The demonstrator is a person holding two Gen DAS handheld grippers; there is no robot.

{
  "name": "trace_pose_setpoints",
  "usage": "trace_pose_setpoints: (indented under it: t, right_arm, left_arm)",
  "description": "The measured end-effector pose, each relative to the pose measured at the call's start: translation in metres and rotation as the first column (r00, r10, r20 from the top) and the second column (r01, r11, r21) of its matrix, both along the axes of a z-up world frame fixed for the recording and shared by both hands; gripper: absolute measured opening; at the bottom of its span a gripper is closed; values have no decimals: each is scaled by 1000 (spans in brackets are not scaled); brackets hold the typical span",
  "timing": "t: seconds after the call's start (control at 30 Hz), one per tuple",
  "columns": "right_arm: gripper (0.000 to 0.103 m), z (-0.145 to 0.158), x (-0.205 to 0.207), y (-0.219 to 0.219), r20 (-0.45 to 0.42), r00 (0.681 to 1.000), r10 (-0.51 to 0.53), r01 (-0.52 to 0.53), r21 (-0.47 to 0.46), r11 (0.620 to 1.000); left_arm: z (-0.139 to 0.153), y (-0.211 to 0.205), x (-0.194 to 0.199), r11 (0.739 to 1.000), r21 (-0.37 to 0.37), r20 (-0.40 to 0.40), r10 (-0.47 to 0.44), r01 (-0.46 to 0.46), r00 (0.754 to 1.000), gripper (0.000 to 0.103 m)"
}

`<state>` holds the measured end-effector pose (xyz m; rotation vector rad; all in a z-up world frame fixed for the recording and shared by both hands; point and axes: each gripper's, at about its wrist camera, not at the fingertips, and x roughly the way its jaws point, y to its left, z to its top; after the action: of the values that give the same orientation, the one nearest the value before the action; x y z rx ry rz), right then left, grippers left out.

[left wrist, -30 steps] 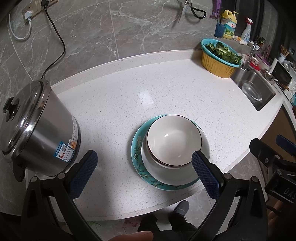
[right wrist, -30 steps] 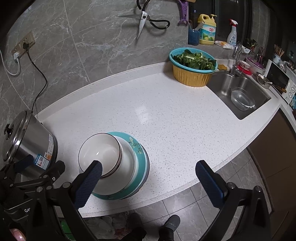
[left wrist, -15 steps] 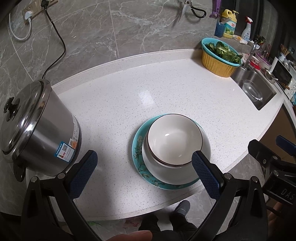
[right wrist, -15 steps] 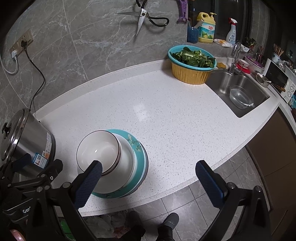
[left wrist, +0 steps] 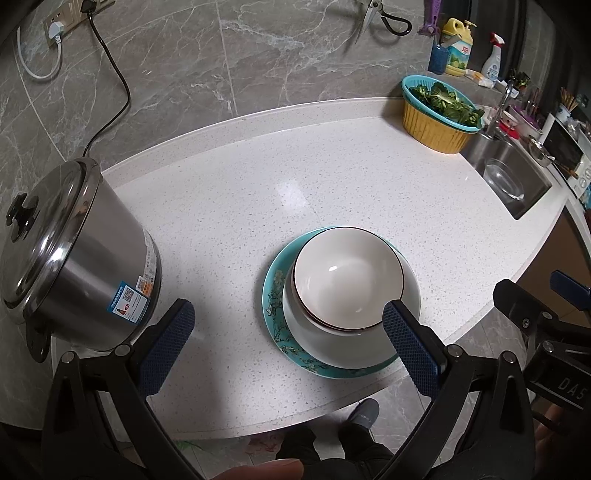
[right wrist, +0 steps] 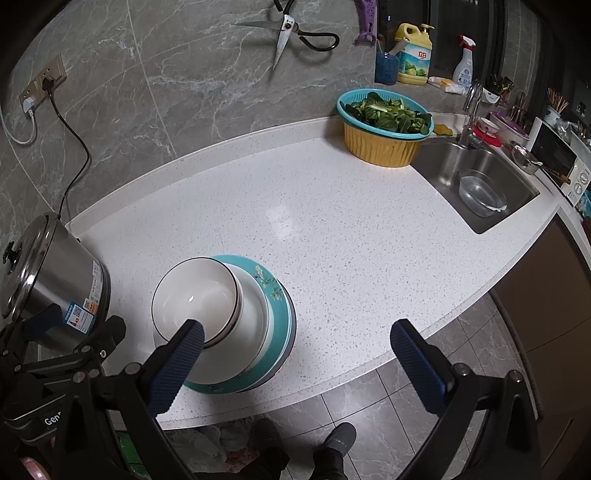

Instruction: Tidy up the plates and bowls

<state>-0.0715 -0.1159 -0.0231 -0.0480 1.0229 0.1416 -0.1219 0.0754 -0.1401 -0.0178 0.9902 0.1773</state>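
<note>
A small white bowl with a dark rim (left wrist: 345, 277) sits nested in a larger white bowl (left wrist: 408, 291), which stands on a teal flowered plate (left wrist: 275, 295) near the counter's front edge. The stack also shows in the right wrist view, with the small bowl (right wrist: 194, 291), the larger bowl (right wrist: 255, 314) and the plate (right wrist: 279, 295). My left gripper (left wrist: 286, 345) is open and empty, held above and in front of the stack. My right gripper (right wrist: 295, 365) is open and empty, to the right of the stack over the counter edge.
A steel pot with a lid (left wrist: 70, 254) stands left of the stack. A yellow and teal basket of greens (right wrist: 384, 129) sits at the back right beside the sink (right wrist: 476, 184), which holds a glass bowl. Scissors (right wrist: 291, 31) hang on the wall.
Both grippers have drawn back slightly from the stack; the bowls and plate have not moved.
</note>
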Motion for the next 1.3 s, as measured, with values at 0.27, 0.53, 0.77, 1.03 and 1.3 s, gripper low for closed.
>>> trace_pose_setpoints:
  t: [0.27,0.53,0.77,1.03,1.3]
  right_arm:
    - [103,0,0,0,0,1000,0,0,0,1000]
    - [103,0,1,0,-2,1000,3,-3,-1,1000]
    - [103,-1,3,-1,-3,1000,9,-9,-2,1000]
    - [103,-2,3,0,-4,1000,9,-9,-2,1000]
    - [103,-5,6,-1,-8,1000,21,-21,-2,1000]
  left_arm:
    - [-1,-1,0,1000,0,1,-1,1,1000,103]
    - [-1,-1,1,1000,-2,0,-1,1,1000,103]
    - [-1,-1,1,1000,-1,2,1,-1,1000,103]
    - [-1,-1,2,1000,-2,2,1,-1,1000,103]
    - [1,-1,2,1000,4,20,2,-2,1000,103]
